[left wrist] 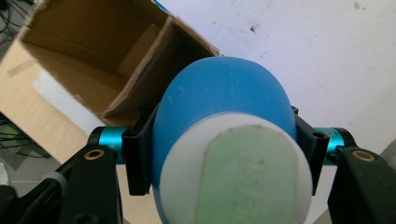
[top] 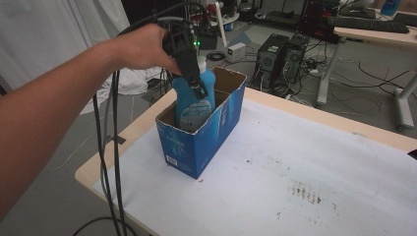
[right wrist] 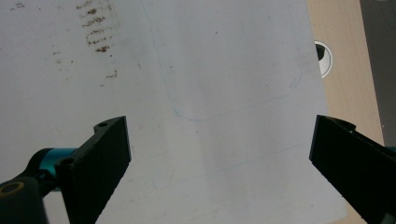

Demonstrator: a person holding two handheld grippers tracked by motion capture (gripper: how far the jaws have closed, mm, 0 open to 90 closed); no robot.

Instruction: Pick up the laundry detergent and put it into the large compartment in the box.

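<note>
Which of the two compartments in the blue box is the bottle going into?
The near compartment, closest to the person. The left tool grips the blue bottle partway inside it. The far compartment, beyond the cardboard divider, has no bottle in it.

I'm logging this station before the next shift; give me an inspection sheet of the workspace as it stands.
Surface: table under a white sheet, with dark smudges.
Job's things: blue bottle, white cap up, partly down in the near compartment of the open blue cardboard box.
Clutter: nothing seen.
Grippers: left gripper shut on the blue bottle; right gripper open over the bare sheet.
Cables: black cables hang off the table's left edge.
Surroundings: computer towers and loose wiring on the floor, a second desk behind.
</note>
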